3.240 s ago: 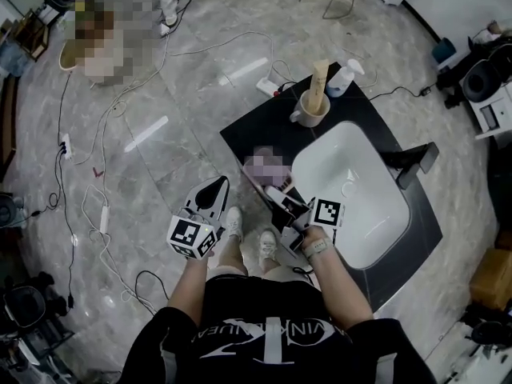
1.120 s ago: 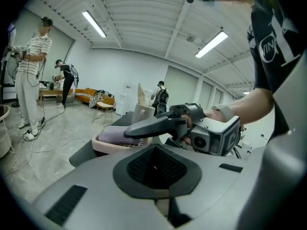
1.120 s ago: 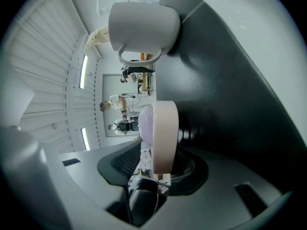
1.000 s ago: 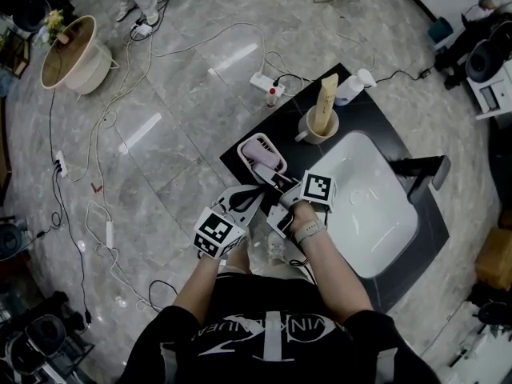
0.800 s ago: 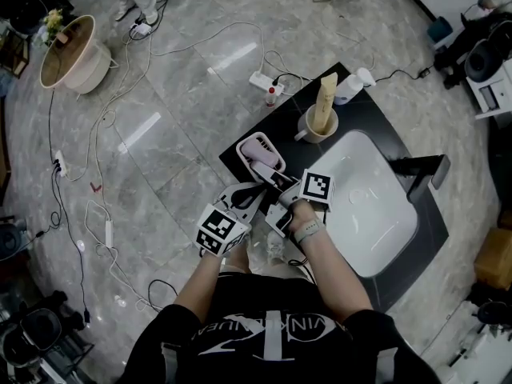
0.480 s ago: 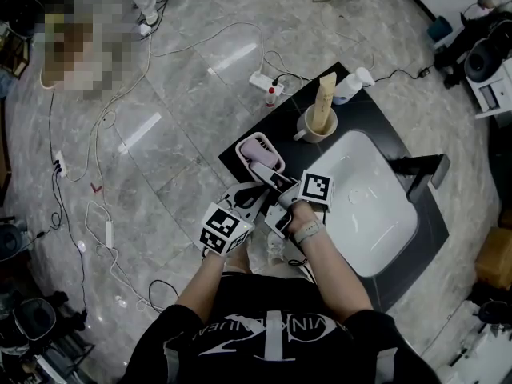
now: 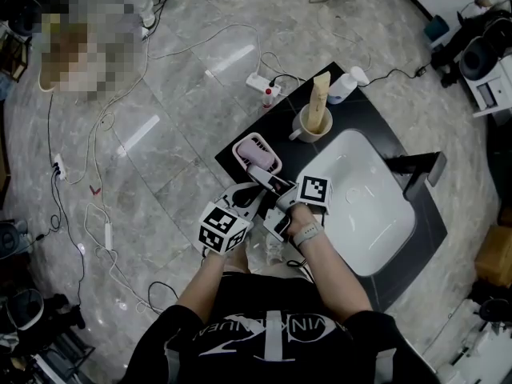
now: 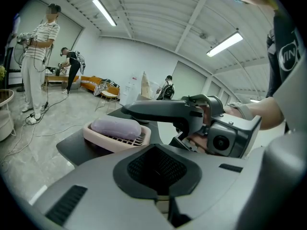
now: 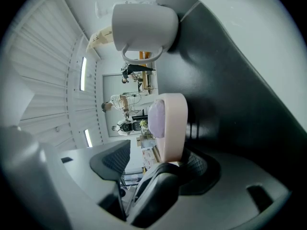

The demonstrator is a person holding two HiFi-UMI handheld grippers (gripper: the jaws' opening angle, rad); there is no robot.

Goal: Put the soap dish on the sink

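The pink soap dish point(image 7: 258, 152) with a purple soap bar point(image 8: 116, 127) rests flat on the black counter's point(image 7: 364, 110) left corner, beside the white basin point(image 7: 364, 206). My right gripper point(image 7: 258, 172) reaches in from the near side and its jaws are opening. The dish's near end point(image 9: 172, 128) still lies between them, with a clear gap to the left pad. My left gripper point(image 7: 256, 190) hovers just to the near left of the right one, pointing at the dish point(image 8: 117, 135). Its pads point(image 8: 158, 166) meet with nothing between them.
A white mug point(image 7: 310, 122) holding a tall tube stands on the counter behind the dish, with a pump bottle point(image 7: 342, 86) beyond it. A black tap point(image 7: 420, 166) sits at the basin's right. Cables and a power strip point(image 7: 258, 82) lie on the marble floor.
The right gripper brought the dish forward and set it on the counter corner, and its jaws have spread off it. The left gripper closed in beside the right one.
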